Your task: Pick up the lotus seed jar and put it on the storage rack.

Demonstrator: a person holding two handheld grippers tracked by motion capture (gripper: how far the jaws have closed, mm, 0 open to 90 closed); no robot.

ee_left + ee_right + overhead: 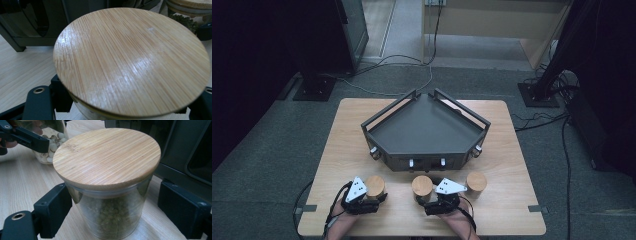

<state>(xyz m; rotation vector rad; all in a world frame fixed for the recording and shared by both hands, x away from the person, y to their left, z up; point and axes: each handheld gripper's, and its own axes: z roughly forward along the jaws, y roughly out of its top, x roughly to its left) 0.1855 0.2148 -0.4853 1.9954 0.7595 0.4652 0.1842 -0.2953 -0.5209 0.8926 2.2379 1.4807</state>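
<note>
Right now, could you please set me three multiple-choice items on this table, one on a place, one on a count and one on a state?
1. Where does the dark shelf tray stand?
A. Behind the jars, farther from the person
B. On the floor
C. On top of a jar

2. How many wooden-lidded jars are on the table?
A. One
B. Three
C. Five

3. How does the right gripper stand at the jar of green beans?
A. Jaws open, one on each side, with a gap showing on one side
B. Clamped on the lid from above
C. Far from any jar

Answers: 1 A, the high view shows the tray beyond the row of jars. 2 B, three round lids sit in a row there. 3 A, the right gripper view shows the pads flanking the glass.
</note>
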